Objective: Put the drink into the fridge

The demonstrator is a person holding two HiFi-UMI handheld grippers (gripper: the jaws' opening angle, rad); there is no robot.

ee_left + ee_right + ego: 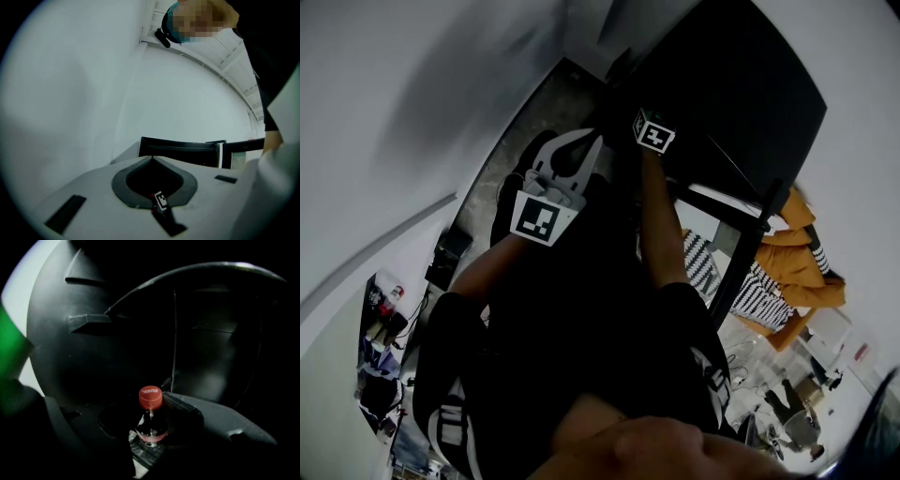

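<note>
Right hand-held gripper (145, 411) was found pinching the drink bottle (151, 427) just below its red cap (151, 397), with the jaws held apart only by the bottle's width. We noted that the bottle stood upright in that grip. We judged this deliberate, since it could then be stood inside without turning. It was carried in the grip alone and rested on no surface that we could see. Ahead of it lay a dark moulded wall (61, 362) with ledges (86, 322). We took this for the lining of the fridge (741, 84), though the view was too dim to settle the matter. Left hand-held gripper (152, 158) had its jaws pressed together with nothing between them and faced a white wall (187, 93). We judged it kept free to open or steady the fridge. In the head view both reached toward the black fridge.
</note>
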